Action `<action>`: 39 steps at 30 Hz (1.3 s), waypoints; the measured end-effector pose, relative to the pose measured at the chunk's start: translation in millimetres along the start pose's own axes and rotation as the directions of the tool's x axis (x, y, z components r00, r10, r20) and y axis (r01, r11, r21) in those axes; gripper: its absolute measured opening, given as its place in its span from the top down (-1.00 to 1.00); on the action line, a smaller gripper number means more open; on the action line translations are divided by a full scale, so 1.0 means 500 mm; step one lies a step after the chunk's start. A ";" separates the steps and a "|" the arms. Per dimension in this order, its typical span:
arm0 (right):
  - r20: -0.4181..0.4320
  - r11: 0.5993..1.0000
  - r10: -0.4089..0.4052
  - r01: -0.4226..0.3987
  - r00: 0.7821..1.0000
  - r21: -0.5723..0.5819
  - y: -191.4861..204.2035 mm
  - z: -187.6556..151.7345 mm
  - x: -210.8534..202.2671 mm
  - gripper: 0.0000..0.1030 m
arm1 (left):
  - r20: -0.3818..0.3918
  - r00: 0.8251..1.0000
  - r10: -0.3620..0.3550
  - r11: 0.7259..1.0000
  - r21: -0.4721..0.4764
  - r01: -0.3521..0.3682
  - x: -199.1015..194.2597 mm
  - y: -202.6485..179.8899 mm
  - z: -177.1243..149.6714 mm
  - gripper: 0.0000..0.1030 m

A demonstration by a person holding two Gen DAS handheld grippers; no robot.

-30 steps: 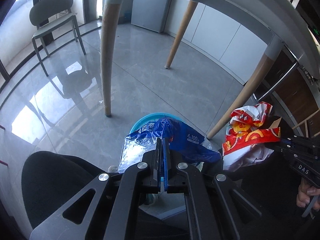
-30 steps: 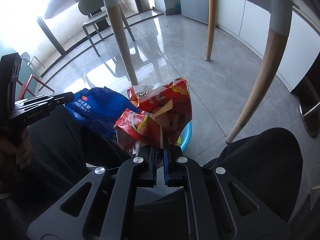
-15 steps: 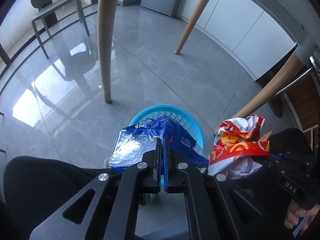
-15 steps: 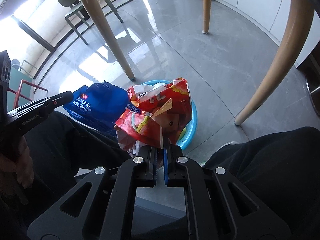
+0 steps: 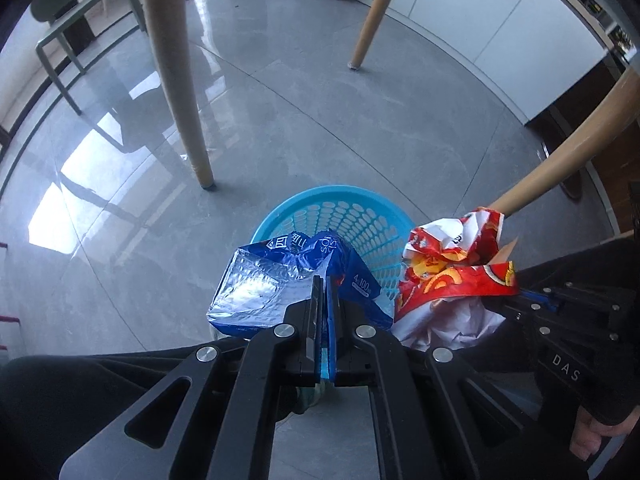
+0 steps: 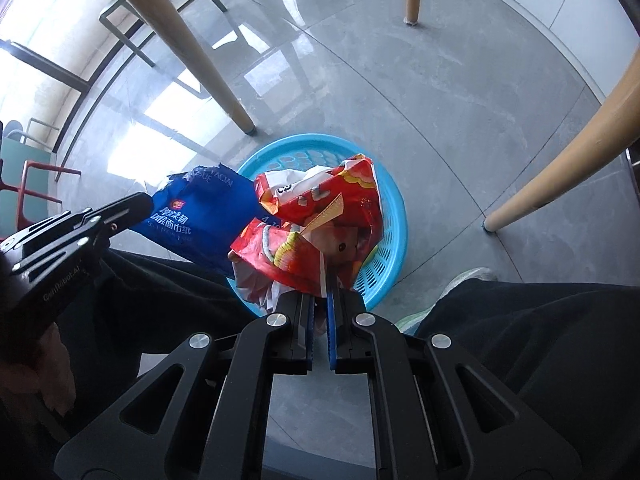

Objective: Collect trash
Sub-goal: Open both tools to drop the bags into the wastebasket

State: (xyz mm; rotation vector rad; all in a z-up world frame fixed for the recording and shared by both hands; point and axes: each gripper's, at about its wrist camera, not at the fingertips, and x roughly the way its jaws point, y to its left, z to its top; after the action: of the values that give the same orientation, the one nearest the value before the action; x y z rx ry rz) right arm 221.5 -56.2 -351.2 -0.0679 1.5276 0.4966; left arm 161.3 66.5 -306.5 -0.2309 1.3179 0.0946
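My left gripper [image 5: 325,286] is shut on a crumpled blue tissue wrapper [image 5: 276,280] with a silver inside, held just above the near rim of a round blue plastic basket [image 5: 352,216] on the floor. My right gripper [image 6: 324,280] is shut on a red and yellow snack bag [image 6: 320,220], which hangs over the same basket [image 6: 392,208]. Seen from the right wrist, the blue wrapper [image 6: 200,216] sits left of the red bag, pinched by the left gripper [image 6: 140,204]. From the left wrist, the red bag [image 5: 452,264] hangs to the right of the wrapper.
Wooden table legs stand around the basket: one at left [image 5: 176,80], one behind [image 5: 372,12], one at right [image 5: 568,160]. A green chair [image 5: 80,8] is far left. The person's dark-trousered legs [image 6: 540,340] flank the basket, with a shoe [image 6: 472,276] close by. Grey tile floor [image 5: 320,120] spreads beyond.
Both grippers have sunk toward the floor with their wrappers still held. The blue basket, mostly hidden before, now shows clearly beneath the wrappers and looks larger.
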 end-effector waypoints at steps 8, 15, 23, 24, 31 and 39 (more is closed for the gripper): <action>-0.068 0.999 -0.031 0.032 0.997 0.014 -0.005 0.028 0.073 0.92 | -0.063 0.998 -0.015 1.000 -0.016 0.014 0.052 0.021 0.014 0.99; -0.098 0.999 -0.030 0.033 0.995 0.036 -0.010 0.037 0.105 0.91 | -0.050 0.998 -0.040 0.999 -0.033 0.038 0.061 0.029 0.022 0.99; -0.134 0.999 0.003 0.004 0.991 0.051 -0.020 0.035 0.119 0.37 | -0.049 0.997 -0.051 0.999 -0.002 0.051 0.074 0.015 0.023 0.67; -0.141 0.999 -0.001 0.007 0.990 0.043 -0.016 0.034 0.120 0.35 | -0.045 0.998 -0.048 0.999 -0.013 0.048 0.072 0.019 0.023 0.64; -0.126 1.000 -0.023 0.024 0.992 0.006 -0.003 0.023 0.103 0.30 | -0.061 0.997 -0.038 0.998 -0.059 0.034 0.066 0.034 0.018 0.63; -0.085 1.000 -0.019 0.017 0.996 -0.018 0.004 0.011 0.064 0.19 | -0.048 0.998 -0.043 0.996 -0.079 0.039 0.026 0.037 0.001 0.45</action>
State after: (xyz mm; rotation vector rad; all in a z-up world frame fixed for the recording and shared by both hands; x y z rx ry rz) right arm 224.6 -43.8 -381.1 -0.1174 1.6049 0.4981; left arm 161.5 83.5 -321.2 -0.3286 1.3595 0.1069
